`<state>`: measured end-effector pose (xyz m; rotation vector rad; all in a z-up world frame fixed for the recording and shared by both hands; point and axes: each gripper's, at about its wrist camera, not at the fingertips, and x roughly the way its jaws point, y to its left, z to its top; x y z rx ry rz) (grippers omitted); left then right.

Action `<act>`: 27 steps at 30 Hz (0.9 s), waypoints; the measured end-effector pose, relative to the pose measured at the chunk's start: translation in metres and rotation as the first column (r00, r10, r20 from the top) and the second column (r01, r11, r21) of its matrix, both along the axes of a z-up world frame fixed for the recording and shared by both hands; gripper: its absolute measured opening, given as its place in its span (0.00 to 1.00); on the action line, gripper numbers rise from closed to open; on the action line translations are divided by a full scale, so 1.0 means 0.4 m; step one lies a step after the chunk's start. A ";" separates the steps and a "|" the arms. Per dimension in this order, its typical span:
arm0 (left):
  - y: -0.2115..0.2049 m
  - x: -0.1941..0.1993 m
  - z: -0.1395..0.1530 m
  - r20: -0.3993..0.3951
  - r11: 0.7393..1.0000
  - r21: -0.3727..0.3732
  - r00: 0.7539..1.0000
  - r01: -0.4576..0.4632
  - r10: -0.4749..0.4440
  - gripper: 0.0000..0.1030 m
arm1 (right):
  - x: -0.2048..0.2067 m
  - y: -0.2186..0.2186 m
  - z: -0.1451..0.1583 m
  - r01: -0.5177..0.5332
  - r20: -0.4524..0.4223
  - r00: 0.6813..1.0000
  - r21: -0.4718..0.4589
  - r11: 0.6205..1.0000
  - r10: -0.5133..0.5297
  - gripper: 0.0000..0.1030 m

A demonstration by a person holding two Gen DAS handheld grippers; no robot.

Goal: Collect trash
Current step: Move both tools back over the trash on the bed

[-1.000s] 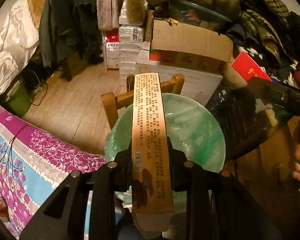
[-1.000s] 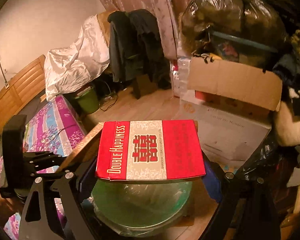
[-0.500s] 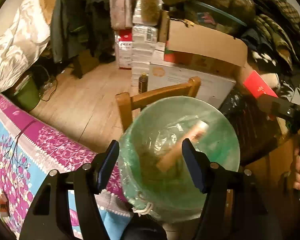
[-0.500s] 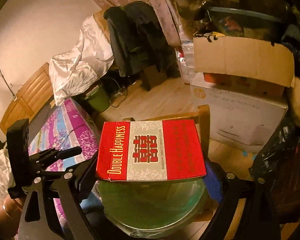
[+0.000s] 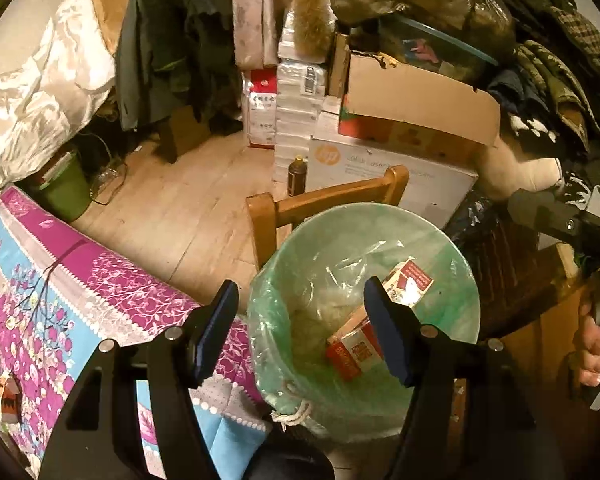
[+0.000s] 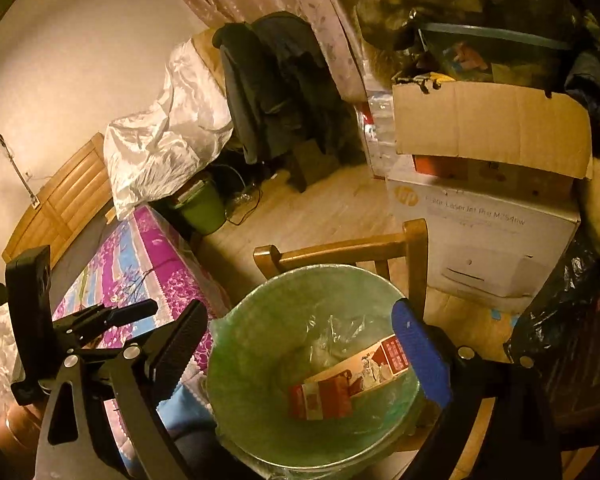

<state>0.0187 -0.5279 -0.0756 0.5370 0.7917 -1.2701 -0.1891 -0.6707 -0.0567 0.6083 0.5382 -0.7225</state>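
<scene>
Two cartons [image 5: 355,350] in lined bin [image 5: 451,248], wooden chair [image 5: 323,196] behind, both tongs [image 5: 300,328] empty.

White box [image 6: 487,240] reads "hp Color LaserJet Pro"

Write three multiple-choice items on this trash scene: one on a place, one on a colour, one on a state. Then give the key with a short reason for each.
1. Where do the cartons lie?
A. on the tablecloth
B. inside the lined bin
C. on the floor

2. What colour is the bin liner?
A. black
B. pale green
C. red

3. How do the left tongs and right tongs stand?
A. both open and empty
B. both shut on a carton
C. left shut, right open

Key: 1 B, both views show the cartons down inside the bin. 2 B, the plastic folded over the rim is translucent pale green. 3 A, each pair of fingers stands wide apart above the bin with nothing between them.
</scene>
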 end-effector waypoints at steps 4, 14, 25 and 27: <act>0.051 -0.010 0.019 0.112 0.996 -0.067 0.991 -0.064 0.071 0.64 | -0.005 0.064 0.027 0.057 0.017 0.998 -0.144 0.988 -0.055 0.91; 0.287 0.042 0.031 0.318 0.926 -0.200 0.873 -0.319 0.370 0.78 | 0.085 0.299 0.056 0.137 0.067 0.991 -0.468 0.873 -0.120 0.91; 0.683 0.156 0.044 0.297 0.807 -0.209 0.750 -0.552 0.590 0.78 | 0.301 0.519 0.006 -0.112 0.036 0.989 -0.432 0.895 0.141 0.94; 0.757 0.170 0.039 0.286 0.783 -0.198 0.730 -0.590 0.621 0.78 | 0.356 0.552 -0.016 -0.186 0.025 0.978 -0.369 0.911 0.209 0.94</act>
